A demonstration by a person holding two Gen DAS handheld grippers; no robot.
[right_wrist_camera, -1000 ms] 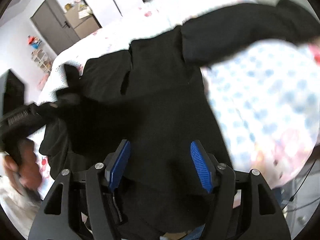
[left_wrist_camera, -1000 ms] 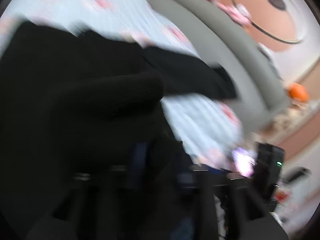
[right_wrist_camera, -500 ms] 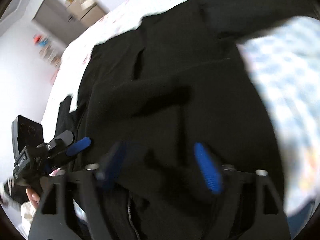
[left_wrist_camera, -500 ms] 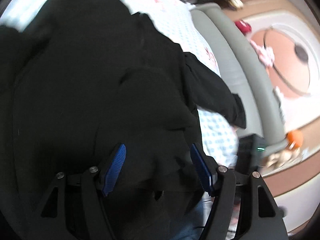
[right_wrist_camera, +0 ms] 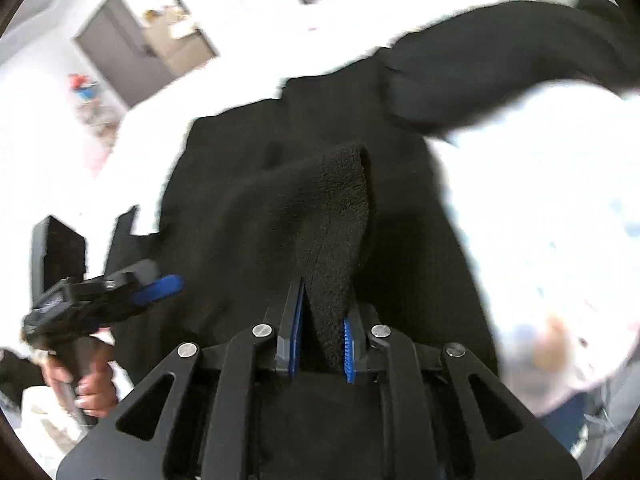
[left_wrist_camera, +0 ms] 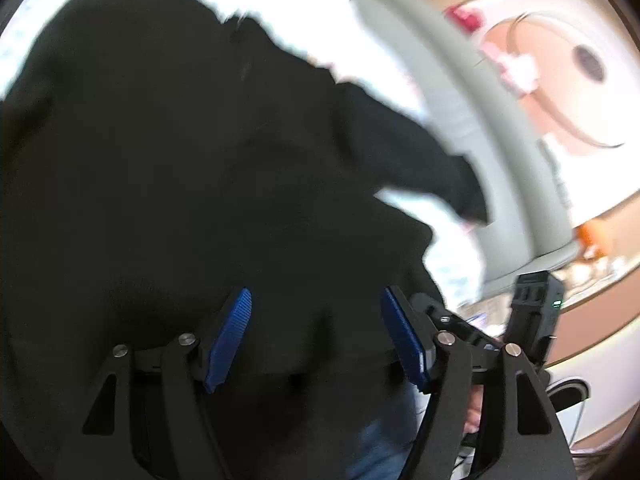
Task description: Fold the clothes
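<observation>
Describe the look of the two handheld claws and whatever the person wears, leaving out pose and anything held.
Both the left claw and the right claw are matte black, with triangular cut-outs in the linkage arms, round silver pivot bolts and ribbed blue pads. In the right wrist view the left claw's pistol-style black grip shows. No cables, markings or sleeves are clear. Blue denim shows below.

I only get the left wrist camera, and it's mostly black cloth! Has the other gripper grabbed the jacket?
Observer: Yes. The right gripper has its jaws closing, with a fold of the jacket between them.
Operator: What does that bit look like?
Observer: The fold is fuzzy fleece, running forward from the jaws.
Operator: Is there anything behind the jacket on that side?
Observer: A grey door, far left, past the bed.
</observation>
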